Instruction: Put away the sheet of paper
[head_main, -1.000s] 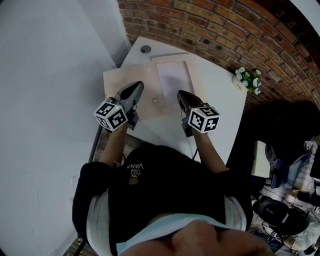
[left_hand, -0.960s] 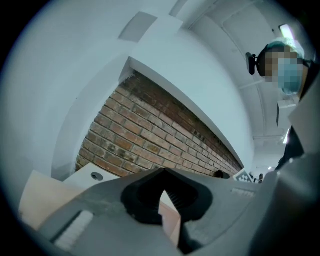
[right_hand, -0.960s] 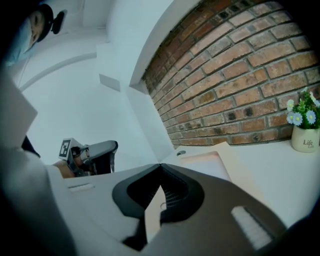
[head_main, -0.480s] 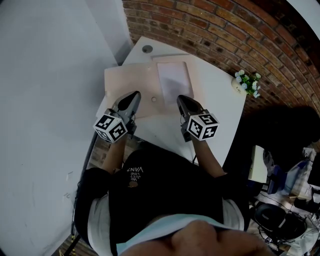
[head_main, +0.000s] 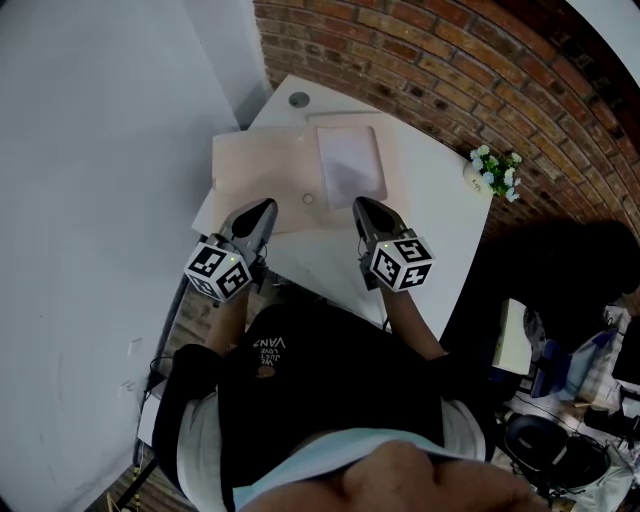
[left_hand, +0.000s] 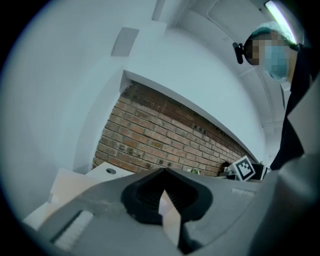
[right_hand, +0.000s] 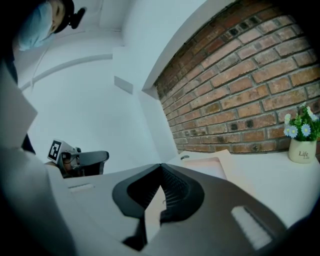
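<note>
The white wall (head_main: 90, 200) fills the left of the head view and the brick wall (head_main: 420, 60) runs across the top. The floor to the right is dark, and the clutter there is too dim to make out. The person's dark-shirted torso (head_main: 330, 380) covers the near edge of the white table (head_main: 440, 220), so that edge and both forearms are partly hidden.

A large beige board (head_main: 260, 170) lies flat on the table's left half. Its near edge runs just beyond the two gripper tips. The sheet of paper (head_main: 350, 165) lies flat on the board's right part, a paler rectangle. Its long axis runs away from the person toward the brick wall, with the far end leaning slightly left. Whether it lies loose on the board or sits in a recess cannot be told.

The left gripper (head_main: 264, 206) is over the table's near left edge and the right gripper (head_main: 364, 206) is beside it, well apart. Both point toward the board. Each has its jaws brought together at the tips and clamps nothing. A thin pale sliver shows through the slit below each pair of tips, and what it belongs to is unclear.

A small pot of white flowers (head_main: 495, 172) stands at the table's far right edge. A round grey cap (head_main: 299, 99) sits at the far left corner.
</note>
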